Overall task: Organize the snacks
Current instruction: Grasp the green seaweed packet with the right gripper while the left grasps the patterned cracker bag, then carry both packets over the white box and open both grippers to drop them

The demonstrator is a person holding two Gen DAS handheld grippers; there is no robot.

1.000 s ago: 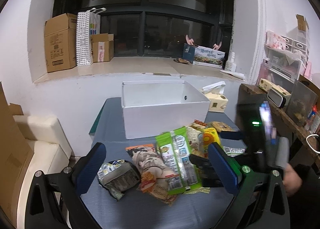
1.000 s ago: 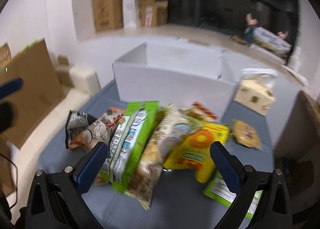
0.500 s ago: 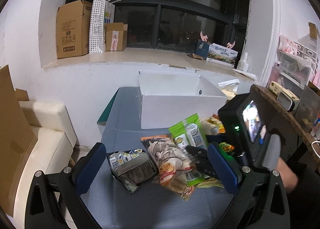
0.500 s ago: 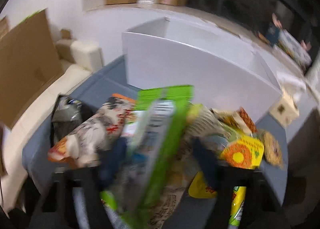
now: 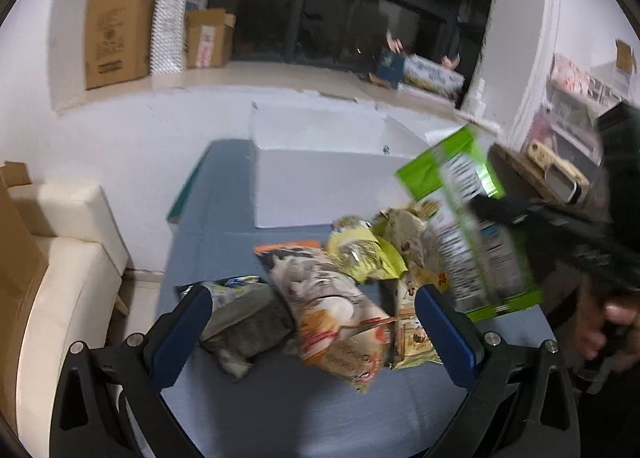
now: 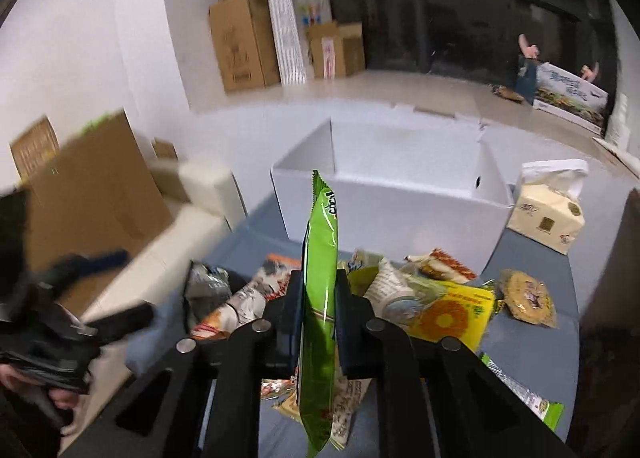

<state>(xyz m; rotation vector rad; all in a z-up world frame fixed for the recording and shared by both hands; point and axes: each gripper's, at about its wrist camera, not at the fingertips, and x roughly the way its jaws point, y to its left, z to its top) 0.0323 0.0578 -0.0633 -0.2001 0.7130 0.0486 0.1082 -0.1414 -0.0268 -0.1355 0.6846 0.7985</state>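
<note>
— What is found in front of the right gripper [image 6: 319,294]?
— Its jaws are clamped on a green packet [image 6: 319,298] held edge-up, by which the view toward 12 o'clock is split. Behind it the white box [image 6: 384,214] is seen with its top open and nothing above its rim.

— And the route to that box?
— A heap of snack bags [image 5: 340,298] is spread across the grey table [image 5: 224,226] between the grippers and the box wall. A bare strip of table is left at 9 o'clock of the heap.

— Anything at the sides?
— A tissue box [image 6: 546,214] is set at 2 o'clock, just beside the white box. The left gripper [image 5: 312,322] is spread wide over the heap.
</note>
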